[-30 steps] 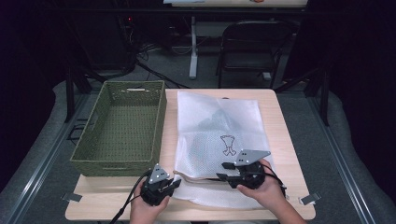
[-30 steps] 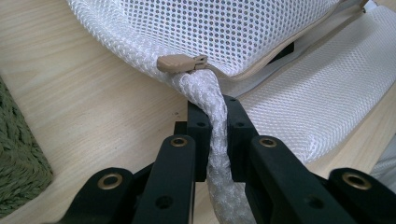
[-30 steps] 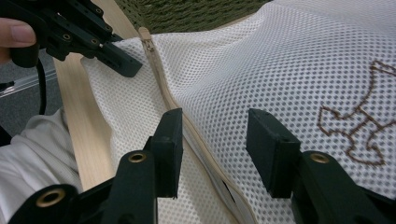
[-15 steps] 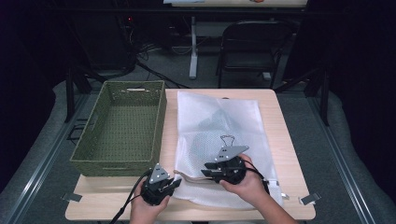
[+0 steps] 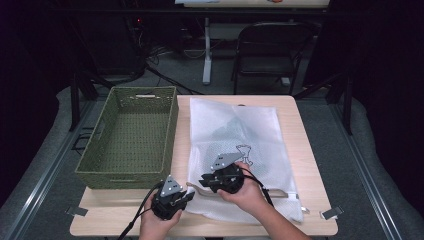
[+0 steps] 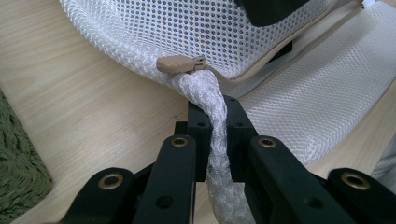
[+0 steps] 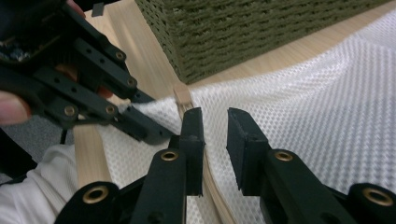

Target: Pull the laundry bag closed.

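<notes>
A wooden table [image 5: 305, 150] filled the middle of the high view, a green basket [image 5: 131, 135] left, a white mesh bag [image 5: 240, 145] beside it. Closer in, the left gripper [image 6: 215, 140] pinched the bag's corner; the right gripper [image 7: 215, 128], jaws just closing, stood slightly apart over the beige zip band [image 7: 183, 97].

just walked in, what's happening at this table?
A person works on a white mesh laundry bag lying on the wooden table beside a green woven basket. The left gripper is shut on a bunched corner of the bag, next to the tan zipper pull. The right gripper hovers over the tan zipper strip near that corner; its fingers have just been closing, still apart, not yet pinching it.
</notes>
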The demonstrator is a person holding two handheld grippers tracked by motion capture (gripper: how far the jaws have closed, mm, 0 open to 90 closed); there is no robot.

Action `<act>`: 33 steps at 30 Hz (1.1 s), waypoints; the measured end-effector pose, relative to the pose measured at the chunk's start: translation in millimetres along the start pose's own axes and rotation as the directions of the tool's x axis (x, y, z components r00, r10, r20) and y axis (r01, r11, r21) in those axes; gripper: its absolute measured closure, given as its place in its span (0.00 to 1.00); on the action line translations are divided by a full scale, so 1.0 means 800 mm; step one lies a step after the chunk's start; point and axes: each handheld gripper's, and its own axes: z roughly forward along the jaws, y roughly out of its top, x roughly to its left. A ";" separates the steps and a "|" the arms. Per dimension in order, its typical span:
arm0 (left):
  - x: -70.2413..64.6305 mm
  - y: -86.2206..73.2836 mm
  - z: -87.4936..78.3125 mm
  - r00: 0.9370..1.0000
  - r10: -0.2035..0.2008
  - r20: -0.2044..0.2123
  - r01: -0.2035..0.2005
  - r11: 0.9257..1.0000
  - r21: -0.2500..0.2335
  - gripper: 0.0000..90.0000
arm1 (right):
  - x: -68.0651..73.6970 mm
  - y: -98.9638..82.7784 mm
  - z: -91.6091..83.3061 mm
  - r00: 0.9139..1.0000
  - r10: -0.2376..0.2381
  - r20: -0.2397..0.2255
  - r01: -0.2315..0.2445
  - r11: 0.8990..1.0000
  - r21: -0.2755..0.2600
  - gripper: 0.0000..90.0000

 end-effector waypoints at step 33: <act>-0.002 0.001 0.005 1.000 0.009 0.008 -0.009 1.000 -0.004 0.95 | 0.007 0.008 0.029 1.000 -0.013 0.007 0.013 1.000 0.008 0.87</act>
